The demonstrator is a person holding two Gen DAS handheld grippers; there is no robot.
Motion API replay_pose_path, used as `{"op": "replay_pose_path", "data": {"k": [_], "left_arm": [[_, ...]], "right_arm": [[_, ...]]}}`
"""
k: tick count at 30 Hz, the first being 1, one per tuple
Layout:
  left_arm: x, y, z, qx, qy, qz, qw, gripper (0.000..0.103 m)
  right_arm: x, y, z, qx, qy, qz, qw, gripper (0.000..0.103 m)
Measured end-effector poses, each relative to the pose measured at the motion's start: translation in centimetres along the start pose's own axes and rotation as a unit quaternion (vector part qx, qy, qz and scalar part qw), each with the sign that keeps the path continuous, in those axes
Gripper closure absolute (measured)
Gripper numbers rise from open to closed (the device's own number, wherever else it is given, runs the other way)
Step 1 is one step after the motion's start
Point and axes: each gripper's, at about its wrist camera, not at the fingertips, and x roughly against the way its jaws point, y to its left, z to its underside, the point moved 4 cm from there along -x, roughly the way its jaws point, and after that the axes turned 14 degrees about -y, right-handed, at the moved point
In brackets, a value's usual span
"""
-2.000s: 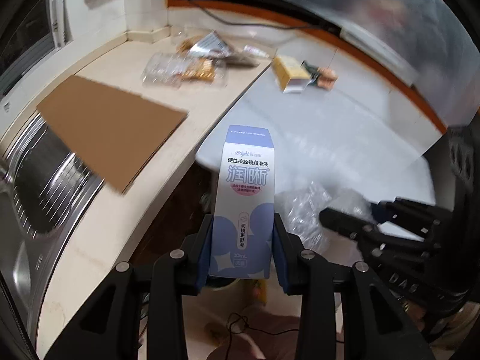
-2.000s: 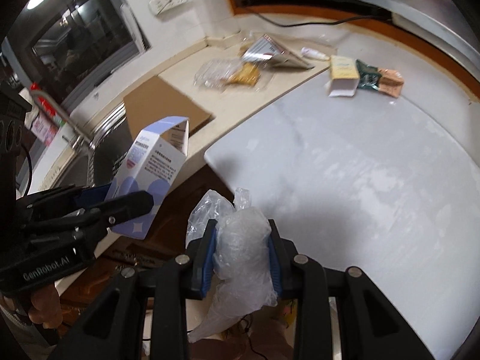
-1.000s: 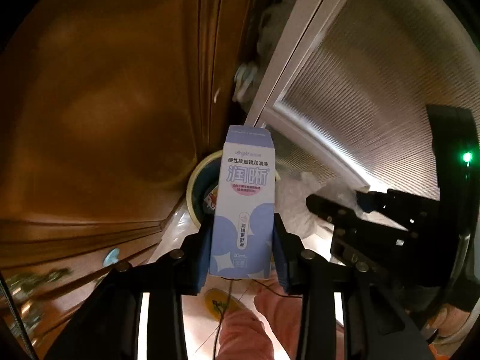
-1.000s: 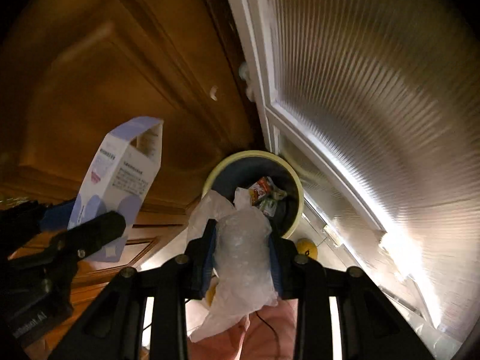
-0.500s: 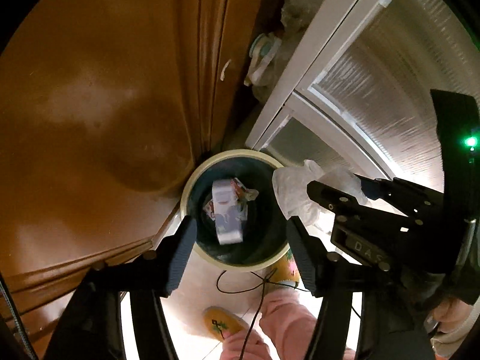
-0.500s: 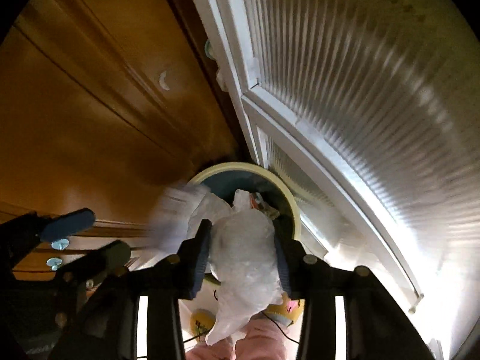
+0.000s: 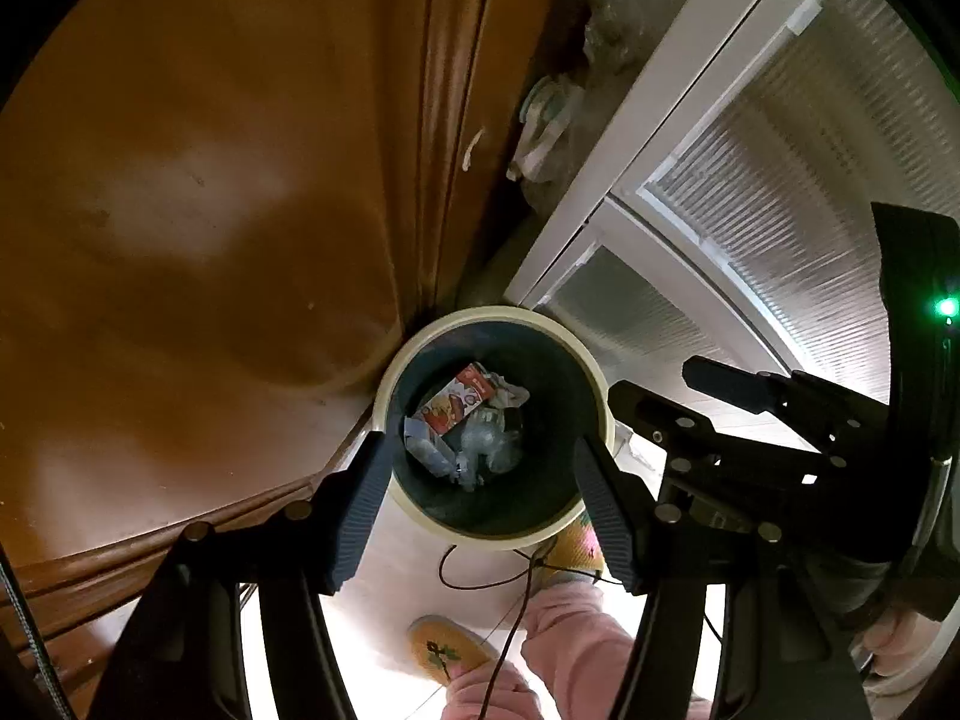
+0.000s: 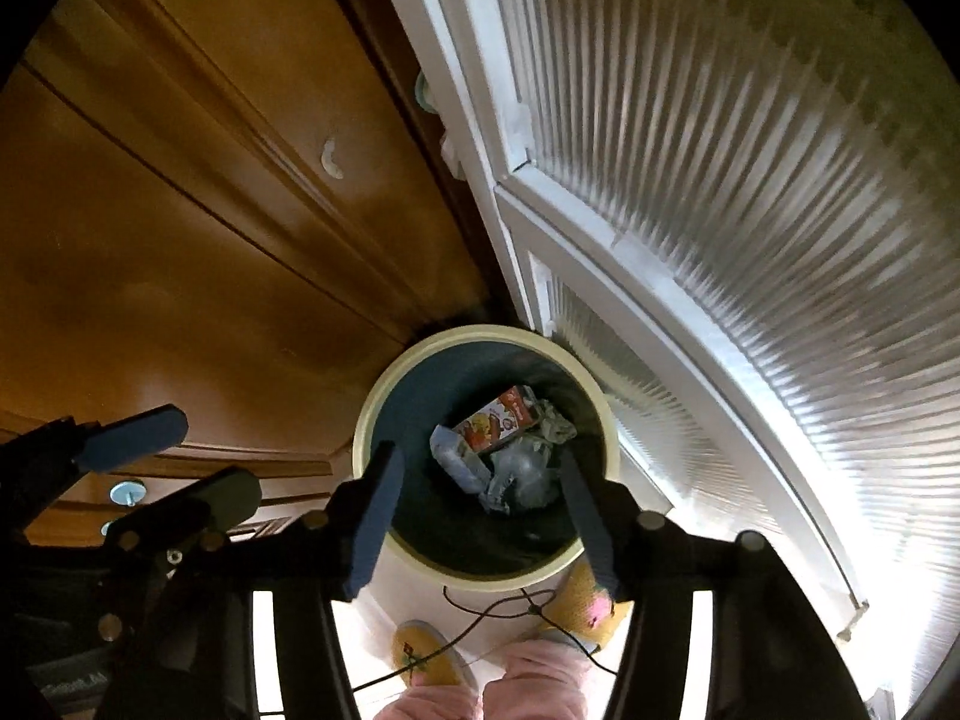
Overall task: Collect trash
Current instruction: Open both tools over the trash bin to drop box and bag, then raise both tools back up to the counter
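I look almost straight down into a round bin with a cream rim (image 7: 384, 402) (image 8: 366, 420) and a dark inside. My left gripper (image 7: 480, 441) (image 8: 210, 456) hangs open above it, with nothing between its fingers. My right gripper (image 8: 478, 453) (image 7: 654, 381) is beside it over the bin's right side; its jaws are opening and hold nothing. At the bottom of the bin lie the white-and-purple box (image 7: 420, 441) (image 8: 453, 456), the clear plastic bag (image 7: 492, 441) (image 8: 528, 468) and a red-and-yellow packet (image 7: 459, 405) (image 8: 498, 417).
A brown wooden cabinet door (image 7: 210, 240) rises left of the bin. A white-framed ribbed glass door (image 8: 750, 210) stands to its right. A person's yellow slippers (image 8: 420, 654) and pink trouser legs (image 7: 564, 630) are on the floor just in front, with a thin cable (image 7: 480, 585) across them.
Both grippers came down from the counter to the bin. The left gripper opened and the box fell in. The right gripper has since opened and the plastic bag dropped in.
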Motion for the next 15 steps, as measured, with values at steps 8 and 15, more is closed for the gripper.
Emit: {"op": "replay_pose_path", "data": {"k": [8, 15], "left_arm": [[1.6, -0.2, -0.2, 0.002, -0.002, -0.005, 1.0, 0.041], [4.6, -0.5, -1.2, 0.001, -0.01, -0.01, 0.9999, 0.042]], "right_arm": [[2.0, -0.3, -0.5, -0.008, -0.003, 0.0, 1.0, 0.047], [5.1, 0.0, -0.8, -0.011, -0.005, 0.0, 1.0, 0.047]]}}
